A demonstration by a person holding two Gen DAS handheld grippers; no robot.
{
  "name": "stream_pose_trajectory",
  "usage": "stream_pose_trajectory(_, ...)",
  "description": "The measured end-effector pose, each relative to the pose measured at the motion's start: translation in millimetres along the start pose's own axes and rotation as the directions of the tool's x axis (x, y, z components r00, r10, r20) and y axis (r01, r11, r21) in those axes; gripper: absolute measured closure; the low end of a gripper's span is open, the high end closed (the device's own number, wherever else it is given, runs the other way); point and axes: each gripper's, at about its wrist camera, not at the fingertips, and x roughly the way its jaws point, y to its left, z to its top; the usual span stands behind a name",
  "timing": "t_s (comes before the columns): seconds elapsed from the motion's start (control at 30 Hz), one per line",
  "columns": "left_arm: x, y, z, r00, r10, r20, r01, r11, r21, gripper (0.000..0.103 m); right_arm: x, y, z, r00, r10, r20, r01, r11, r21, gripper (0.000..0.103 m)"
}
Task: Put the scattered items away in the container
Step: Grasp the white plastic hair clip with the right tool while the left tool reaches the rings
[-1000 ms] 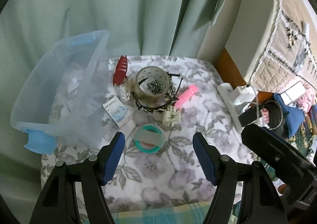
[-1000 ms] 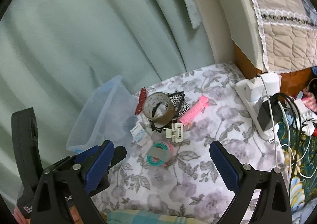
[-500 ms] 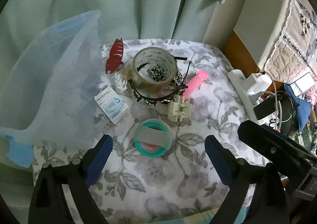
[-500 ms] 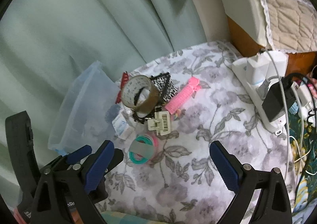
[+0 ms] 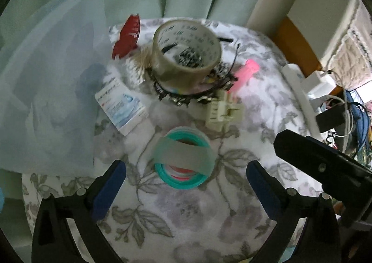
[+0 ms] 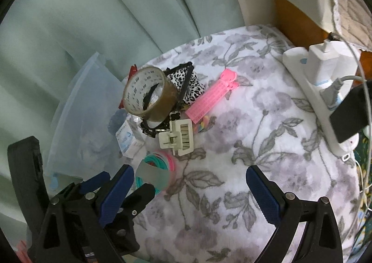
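Facing left wrist only: red hair clip (image 5: 126,36) beside container (image 5: 46,90).

Right claw (image 6: 189,190) spread wide above floral cloth (image 6: 255,146), brown tape roll (image 6: 148,93), pink clip (image 6: 210,97), clear container (image 6: 86,111)

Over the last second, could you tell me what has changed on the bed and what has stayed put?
Both open grippers have moved in toward the clutter; the left gripper now straddles the teal band bundle, nothing grasped. The right gripper is empty too. The tape roll, cream clip and plastic bin stayed put.
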Motion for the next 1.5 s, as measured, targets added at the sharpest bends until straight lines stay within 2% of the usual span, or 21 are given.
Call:
stream_pose_trajectory(0.17, 12.5, 8.3, 1.3, 1.0, 0.012, -0.016, -0.013, 0.999, -0.034, 0.0, 15.4, 2.9, 4.0, 1.0, -0.006, -0.021, 0.006, 1.0, -0.008, 0.004)
stream_pose_trajectory(0.4, 26.8, 12.1, 5.6, 0.999, 0.029, -0.028, -0.03, 0.999, -0.023, 0.001, 33.4, 9.0, 10.1, 1.0, -0.015, -0.026, 0.015, 1.0, -0.017, 0.004)
stream_pose_trajectory(0.57, 36.6, 13.1, 7.3, 0.999, 0.015, -0.042, -0.016, 1.0, -0.023, 0.014, 46.5, 13.9, 12.7, 1.0, 0.0, -0.029, -0.001, 1.0, -0.01, 0.004)
stream_pose_trajectory(0.7, 41.9, 16.8, 8.5, 0.998, -0.03, -0.046, 0.028, 0.999, -0.038, 0.018, 55.3, 14.8, 15.3, 0.999, 0.018, -0.034, -0.019, 1.0, -0.001, 0.007)
stream_pose_trajectory(0.9, 48.9, 10.8, 9.3, 0.995, -0.078, -0.055, 0.077, 0.997, -0.024, 0.031, 70.0, 17.2, 19.1, 0.998, 0.031, -0.051, -0.031, 1.0, -0.002, 0.02)
stream_pose_trajectory(1.03, 51.4, 9.8, 9.0, 0.995, -0.084, -0.047, 0.083, 0.996, -0.019, 0.031, 77.9, 20.3, 21.0, 0.998, 0.036, -0.059, -0.036, 0.999, -0.007, 0.029)
stream_pose_trajectory(1.27, 57.3, 7.7, 11.8, 0.997, -0.066, -0.036, 0.065, 0.997, -0.034, 0.031, 93.2, 24.2, 23.1, 0.996, 0.04, -0.081, -0.041, 0.999, -0.011, 0.038)
stream_pose_trajectory(1.4, 59.4, 4.9, 13.3, 0.998, -0.053, -0.025, 0.052, 0.998, -0.019, 0.031, 99.4, 25.4, 25.5, 0.997, 0.03, -0.076, -0.031, 0.999, -0.018, 0.053)
stream_pose_trajectory(1.5, 59.1, 2.4, 12.7, 0.999, -0.049, -0.019, 0.049, 0.999, -0.02, 0.032, 98.2, 25.3, 25.9, 0.997, 0.032, -0.071, -0.033, 0.999, -0.015, 0.053)
